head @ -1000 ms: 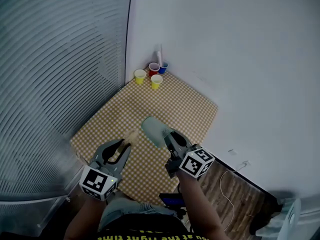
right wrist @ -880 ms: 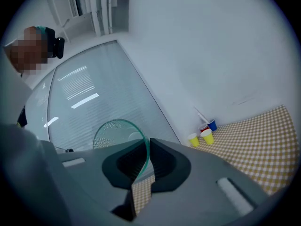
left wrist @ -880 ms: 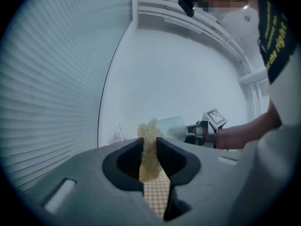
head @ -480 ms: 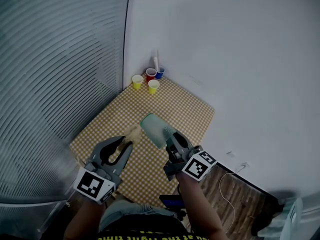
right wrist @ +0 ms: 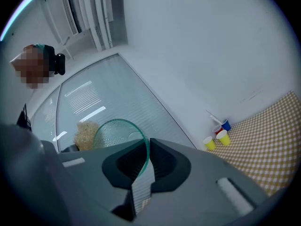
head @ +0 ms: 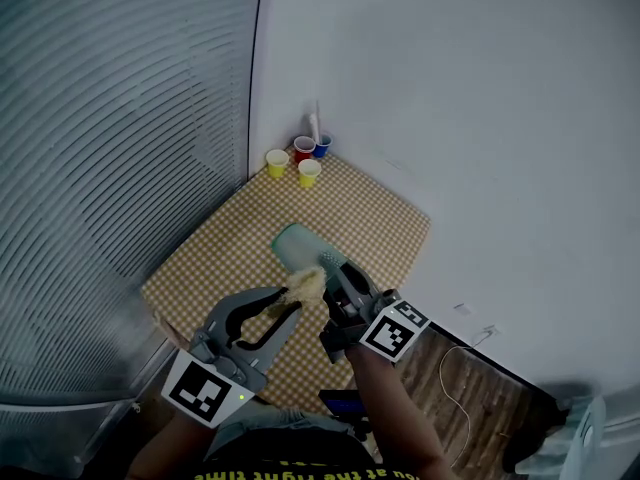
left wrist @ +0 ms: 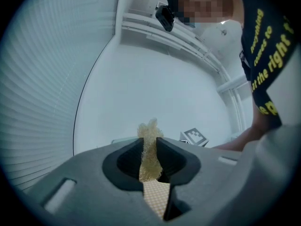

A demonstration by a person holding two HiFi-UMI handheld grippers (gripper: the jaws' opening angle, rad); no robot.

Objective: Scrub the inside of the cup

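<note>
A clear, green-tinted glass cup (head: 297, 247) is held above the tan-and-white checked table (head: 225, 253) by the right hand-held gripper (right wrist: 143, 161), which is clenched on the cup's thin wall at the rim, one jaw inside and one outside. The cup is carried roughly level and is judged to be held this way so that its mouth is offered sideways to the other tool and its body is kept steady. A pale yellow, fibrous scrubbing tuft (left wrist: 149, 134) is pinched between the narrowly parted jaws of the left hand-held gripper (left wrist: 149, 150), with its frayed end left standing clear of the fingertips so that fibre, not plastic, would meet the glass. In the head view the tuft is seen just beside the rim and next to the right gripper's jaws. Whether it has entered the mouth cannot be told, so the scrubbing is judged to be only at its start. Nothing is seen inside the glass cup. Four small paper cups, two yellow (head: 277, 159), one red (head: 304, 149) and one blue (head: 322, 146), are clustered at the table's far corner by the wall. A thin white stick (head: 313, 125) rises among them, and their contents cannot be made out.
</note>
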